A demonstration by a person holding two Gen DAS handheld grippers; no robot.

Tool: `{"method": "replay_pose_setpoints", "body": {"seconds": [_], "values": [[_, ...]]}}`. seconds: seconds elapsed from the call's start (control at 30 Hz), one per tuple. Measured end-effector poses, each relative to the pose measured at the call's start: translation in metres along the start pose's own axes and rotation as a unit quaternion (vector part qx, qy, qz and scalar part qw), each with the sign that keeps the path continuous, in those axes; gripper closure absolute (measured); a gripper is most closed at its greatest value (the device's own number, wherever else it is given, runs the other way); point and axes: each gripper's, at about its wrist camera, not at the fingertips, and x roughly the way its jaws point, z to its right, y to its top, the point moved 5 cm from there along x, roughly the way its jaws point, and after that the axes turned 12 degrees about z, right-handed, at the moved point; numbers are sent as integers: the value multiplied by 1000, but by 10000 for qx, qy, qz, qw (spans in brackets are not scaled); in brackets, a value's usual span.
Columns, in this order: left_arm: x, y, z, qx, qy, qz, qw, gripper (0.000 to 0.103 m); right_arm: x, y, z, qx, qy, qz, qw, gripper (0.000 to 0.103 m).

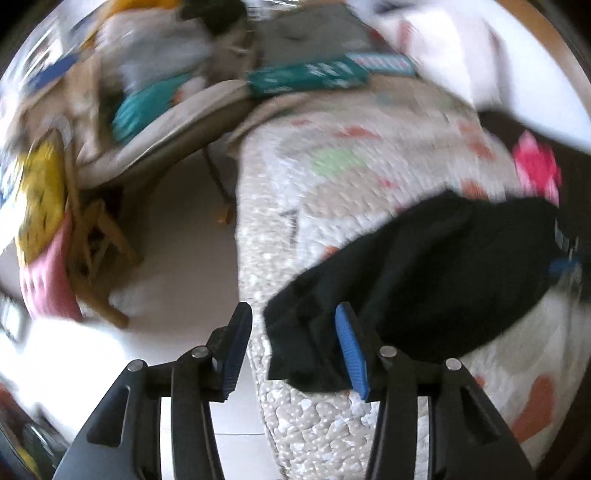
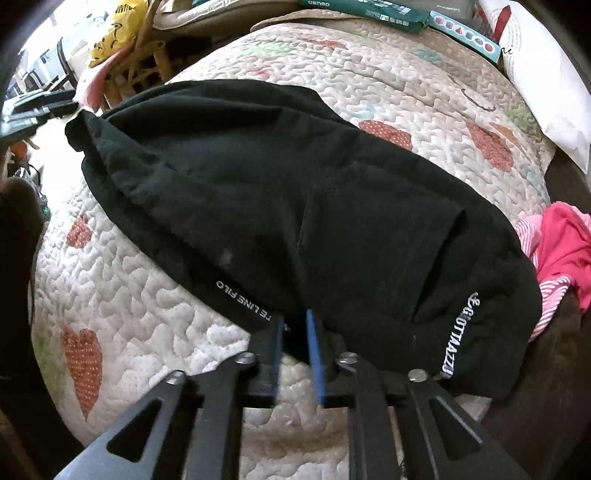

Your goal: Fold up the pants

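Note:
Black pants (image 2: 295, 206) with white lettering lie folded lengthwise across a quilted bedspread (image 2: 140, 332). My right gripper (image 2: 295, 325) is nearly closed on the near edge of the pants, its blue pads pinching the fabric. In the left wrist view the pants (image 1: 424, 266) lie to the right, one end near the bed's edge. My left gripper (image 1: 293, 314) is open and empty, its right blue pad (image 1: 351, 350) in front of the pants' end. The left view is motion-blurred.
A pink striped garment (image 2: 561, 251) lies at the bed's right side. Teal boxes (image 2: 373, 11) and a white pillow (image 2: 546, 92) sit at the far end. A chair with clutter (image 1: 155, 110) and wooden frames (image 1: 96, 240) stand on the floor beside the bed.

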Motion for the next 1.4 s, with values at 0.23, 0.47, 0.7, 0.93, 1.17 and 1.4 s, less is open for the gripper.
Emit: {"method": "replay_pose_setpoints", "body": {"seconds": [0.23,0.47,0.7,0.93,1.17,1.4], "values": [[-18,10,-67,-1667,306,214,9853,51,-22,-4,-19,-423,-85,203,9989,36],[38,6,-27,-1835,-47,-620,9810,50,-49,23,-8,21,-110,712,9974,37],[95,-26,17,-607,186,-1437,9876,61,-53,39,13,462,-327,907,9943,36],[89,-13,17,-311,252,-1014,9940,94,-43,42,23,567,-431,901,9934,37],[111,-3,-13,-1141,459,-1106,9862,71,-31,48,45,888,-583,877,9905,37],[116,-24,-47,-2642,306,-1002,9588,41,-23,44,43,848,-609,804,9913,37]]}}
